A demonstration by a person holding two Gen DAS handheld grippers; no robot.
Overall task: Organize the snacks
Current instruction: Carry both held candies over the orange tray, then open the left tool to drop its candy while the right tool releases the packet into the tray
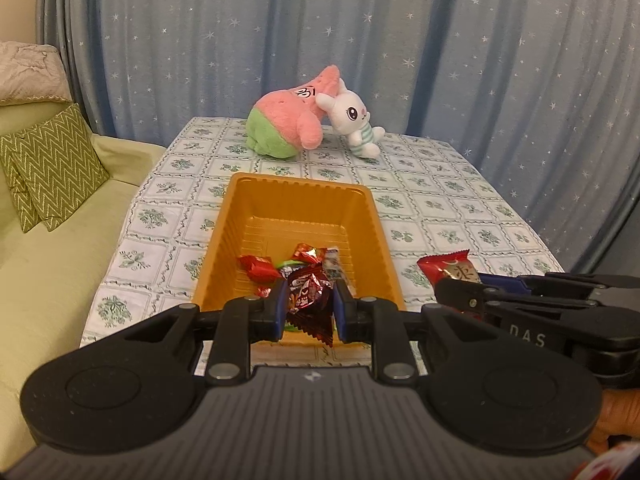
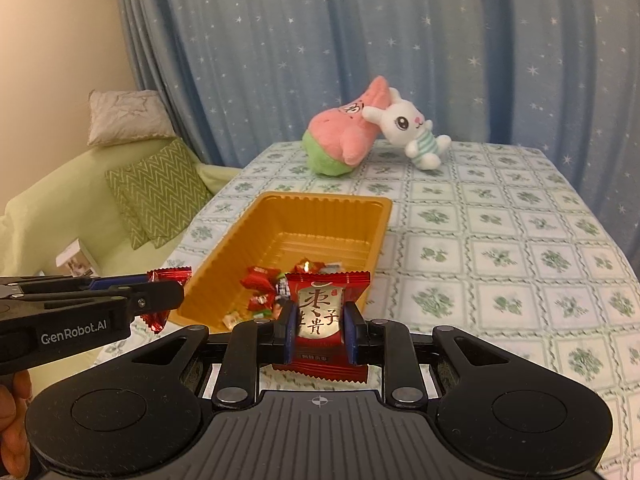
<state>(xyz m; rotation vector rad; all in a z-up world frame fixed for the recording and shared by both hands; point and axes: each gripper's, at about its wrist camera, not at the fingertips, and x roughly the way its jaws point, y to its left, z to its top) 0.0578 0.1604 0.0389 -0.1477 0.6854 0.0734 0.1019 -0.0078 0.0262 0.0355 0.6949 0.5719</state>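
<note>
An orange plastic tray [image 1: 240, 208] stands on the table and holds several wrapped candies [image 1: 260, 270]; it also shows in the right wrist view [image 2: 224, 264]. My left gripper [image 1: 309, 305] is shut on a dark red candy wrapper [image 1: 308, 294] above the tray's near end. My right gripper [image 2: 320, 330] is shut on a red snack packet with a silver label [image 2: 322, 308], beside the tray's near right corner. The left gripper [image 2: 160, 300] shows at the left of the right wrist view, and the right gripper [image 1: 460, 292] at the right of the left wrist view.
A pink and green plush [image 1: 286, 120] and a white rabbit plush [image 1: 354, 120] lie at the table's far end. The table has a floral checked cloth [image 2: 500, 256]. A green sofa with zigzag cushions [image 1: 48, 168] stands to the left. Blue starred curtains hang behind.
</note>
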